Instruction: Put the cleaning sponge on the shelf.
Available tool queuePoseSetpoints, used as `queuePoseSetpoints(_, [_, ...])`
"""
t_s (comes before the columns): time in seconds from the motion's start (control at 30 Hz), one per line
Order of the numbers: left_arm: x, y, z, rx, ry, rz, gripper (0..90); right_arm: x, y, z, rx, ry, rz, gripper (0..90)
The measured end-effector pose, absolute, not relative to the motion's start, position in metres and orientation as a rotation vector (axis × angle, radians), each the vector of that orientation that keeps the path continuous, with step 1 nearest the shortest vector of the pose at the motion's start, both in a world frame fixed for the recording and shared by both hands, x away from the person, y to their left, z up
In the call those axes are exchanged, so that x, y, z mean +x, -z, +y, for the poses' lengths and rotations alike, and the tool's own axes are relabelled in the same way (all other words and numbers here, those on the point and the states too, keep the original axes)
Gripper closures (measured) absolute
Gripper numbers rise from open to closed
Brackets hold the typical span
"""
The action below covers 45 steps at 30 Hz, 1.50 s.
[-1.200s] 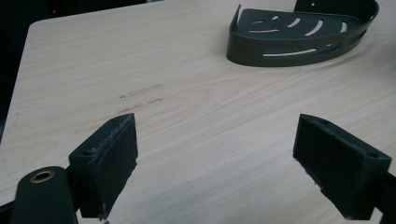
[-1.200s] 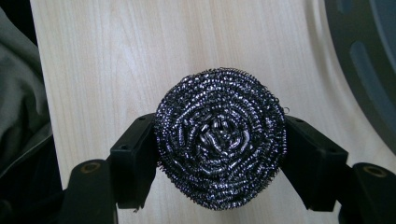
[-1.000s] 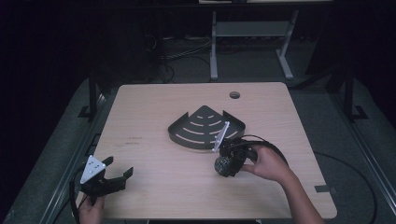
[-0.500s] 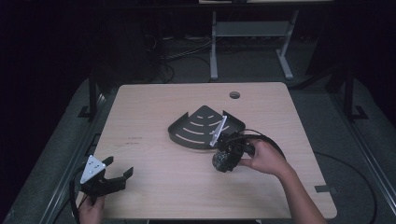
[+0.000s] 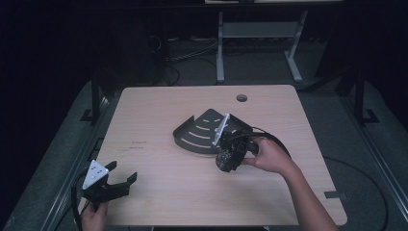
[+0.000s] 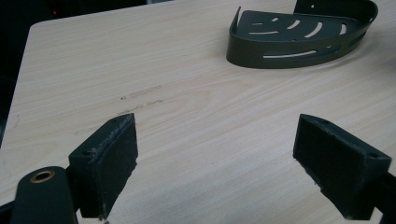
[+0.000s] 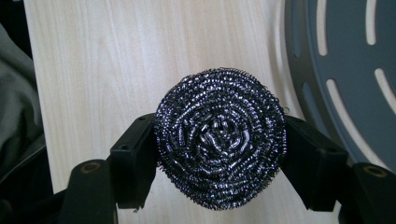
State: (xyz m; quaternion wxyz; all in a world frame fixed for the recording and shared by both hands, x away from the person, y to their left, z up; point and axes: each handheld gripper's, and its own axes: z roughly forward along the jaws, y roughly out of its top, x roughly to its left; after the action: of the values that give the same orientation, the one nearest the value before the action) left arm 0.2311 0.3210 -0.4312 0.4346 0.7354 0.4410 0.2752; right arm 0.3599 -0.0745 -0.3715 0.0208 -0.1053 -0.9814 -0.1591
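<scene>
The steel wool scrubber (image 7: 219, 140) is sitting squeezed between the jaws of the right gripper (image 5: 230, 155), just beside the dark slotted corner shelf (image 5: 204, 132) on the pale wooden table (image 5: 159, 110). The room around is lying dark, with cables on the floor. The left gripper (image 5: 118, 180) is hovering wide open, holding nothing, near the table's front corner.

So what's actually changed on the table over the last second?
Very little. The right gripper, shut on the steel wool scourer, has drifted slightly toward the left beside the dark slotted corner shelf, with the hand following. Nothing was picked up or let go. The left gripper stayed open at the table's near left corner, and the shelf has not moved.
</scene>
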Motion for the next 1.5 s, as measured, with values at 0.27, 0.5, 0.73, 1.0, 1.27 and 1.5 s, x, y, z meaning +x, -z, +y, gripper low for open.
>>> queuePoseSetpoints(0.27, [0.231,0.431,0.321,1.830,-0.684,1.099,13.2,0.369,0.367,-0.069,-0.313,0.486,-3.045,31.4])
queuePoseSetpoints(0.5, [0.231,0.431,0.322,1.827,-0.684,1.098,13.2,0.376,0.363,-0.064,-0.308,0.485,-3.050,31.4])
queuePoseSetpoints(0.73, [0.232,0.431,0.321,1.827,-0.680,1.096,13.3,0.388,0.362,-0.057,-0.307,0.478,-3.045,31.4])
queuePoseSetpoints(1.0, [0.232,0.431,0.321,1.824,-0.677,1.099,13.3,0.405,0.358,-0.051,-0.320,0.480,-3.034,31.4])
queuePoseSetpoints(1.27, [0.232,0.431,0.320,1.824,-0.676,1.098,13.2,0.415,0.352,-0.047,-0.330,0.490,-3.036,31.4])
queuePoseSetpoints(1.5, [0.233,0.431,0.319,1.827,-0.675,1.092,13.3,0.428,0.348,-0.049,-0.369,0.498,-3.045,31.4])
